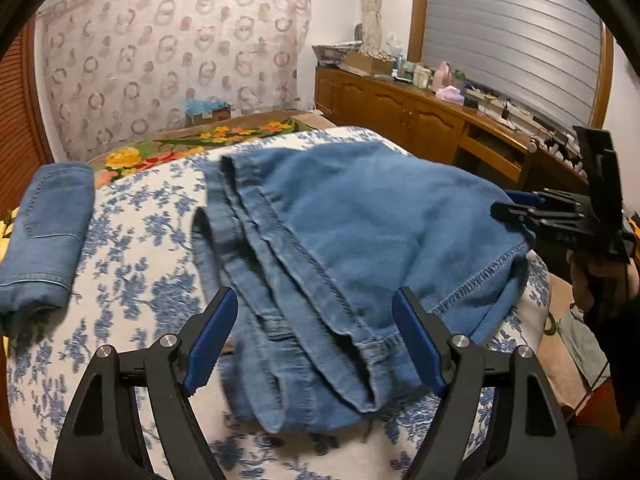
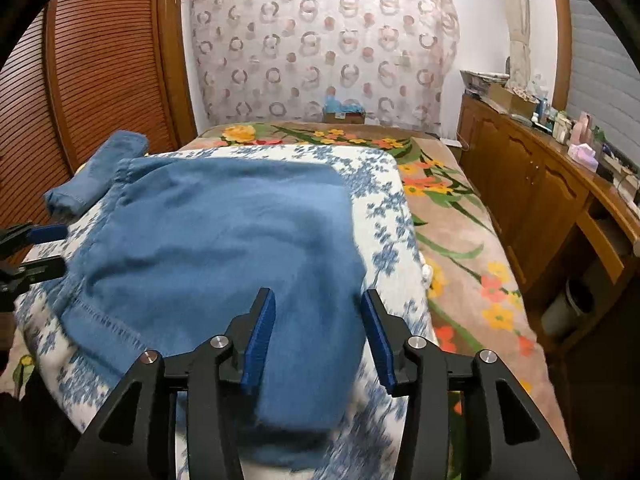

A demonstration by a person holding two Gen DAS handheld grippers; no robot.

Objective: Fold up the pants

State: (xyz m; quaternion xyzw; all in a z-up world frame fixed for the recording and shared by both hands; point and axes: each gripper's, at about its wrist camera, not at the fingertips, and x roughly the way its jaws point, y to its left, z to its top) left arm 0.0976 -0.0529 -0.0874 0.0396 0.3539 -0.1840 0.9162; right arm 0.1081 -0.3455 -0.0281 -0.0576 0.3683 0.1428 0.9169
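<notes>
A: Right wrist view first: the right gripper [image 2: 318, 334] is seen with its blue pads spread, nothing pinched; the near corner of the pants [image 2: 224, 248] lies under and between them, unpressed.

B: And from the left wrist view, the left gripper [image 1: 314, 342] is held wide apart, the seamed edge of the pants [image 1: 340, 240] lying below the gap, not gripped.

A: The denim is laid folded on the blue-flowered white cloth [image 2: 394, 216], reaching away from both grippers up the bed [image 2: 460, 248].

B: Its long axis is judged to run across, from one gripper to the other; the right gripper [image 1: 516, 214] is seen at the far right edge of the bundle.

A: A smaller folded denim piece [image 1: 44, 236] is parked well apart, to the left.

B: For a next fold, the near edge is reached about equally by both hands, it is reckoned.
</notes>
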